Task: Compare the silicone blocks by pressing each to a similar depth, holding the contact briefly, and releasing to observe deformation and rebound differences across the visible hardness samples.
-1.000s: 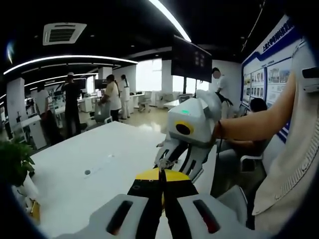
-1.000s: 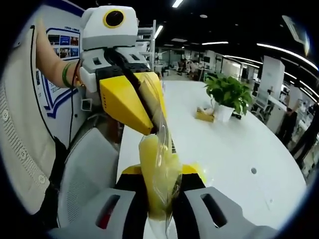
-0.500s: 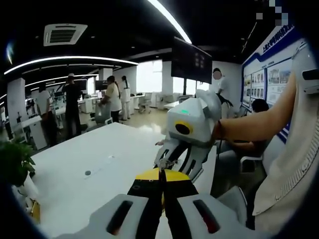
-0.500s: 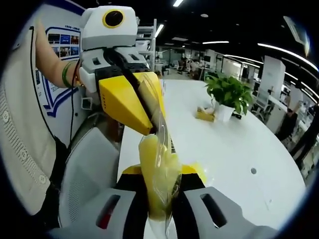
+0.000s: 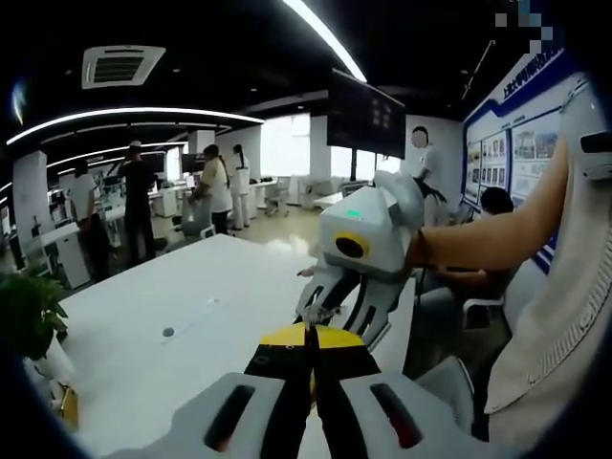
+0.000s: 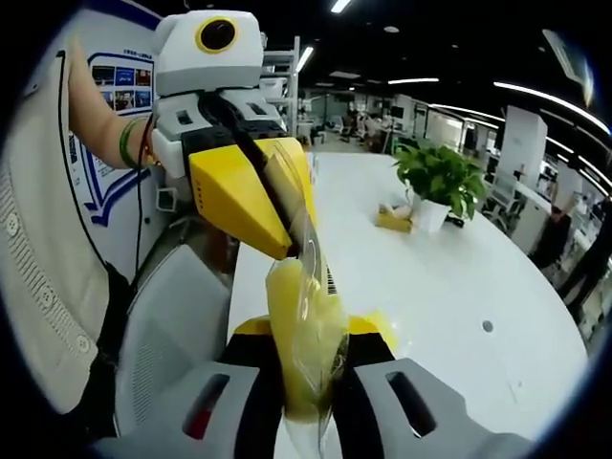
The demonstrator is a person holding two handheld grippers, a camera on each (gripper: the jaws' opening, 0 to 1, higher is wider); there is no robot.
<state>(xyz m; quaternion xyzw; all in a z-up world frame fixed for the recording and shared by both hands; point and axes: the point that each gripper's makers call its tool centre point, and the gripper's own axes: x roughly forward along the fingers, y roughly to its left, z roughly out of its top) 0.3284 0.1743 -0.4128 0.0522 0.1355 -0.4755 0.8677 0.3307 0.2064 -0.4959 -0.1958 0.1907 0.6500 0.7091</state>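
Observation:
A clear plastic bag (image 6: 304, 304) with a soft yellow piece (image 6: 290, 368) inside hangs between the two grippers above the white table (image 6: 449, 287). In the right gripper view, my right gripper (image 6: 308, 335) is shut on the bag's lower part. My left gripper (image 6: 299, 251) reaches in from the upper left, its yellow jaws pinched on the bag's top edge. In the left gripper view, my left gripper (image 5: 311, 335) has its jaws pressed together, and the right gripper (image 5: 330, 311) faces it just beyond. The bag is edge-on there and hardly shows.
A potted plant (image 6: 440, 182) stands further along the table, with a small yellow box beside it. A grey mesh chair (image 6: 172, 325) sits at the table's near edge. A person's arm (image 5: 488, 239) holds the right gripper. Several people (image 5: 139, 196) stand far back in the office.

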